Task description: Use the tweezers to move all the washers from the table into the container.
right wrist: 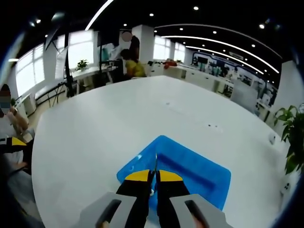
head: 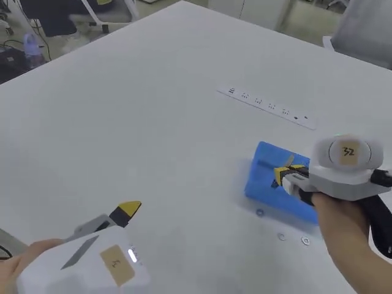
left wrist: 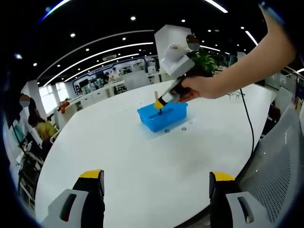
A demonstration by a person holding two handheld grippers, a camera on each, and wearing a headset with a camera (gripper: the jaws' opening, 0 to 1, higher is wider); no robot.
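**Right tool [right wrist: 153, 176] over container [right wrist: 199, 173]; washers [head: 305, 241] on worktop [head: 153, 122]**

Right tool pressed together on the tweezers [right wrist: 156, 164], their tips over the blue container. Left tool [left wrist: 156, 175] spread wide, holding nothing, well apart from it. Three washers lie on the white worktop just beside the container.

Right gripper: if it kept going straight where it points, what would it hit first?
Most likely the blue container: the tweezers held in the right gripper point down into it, though depth is hard to judge.
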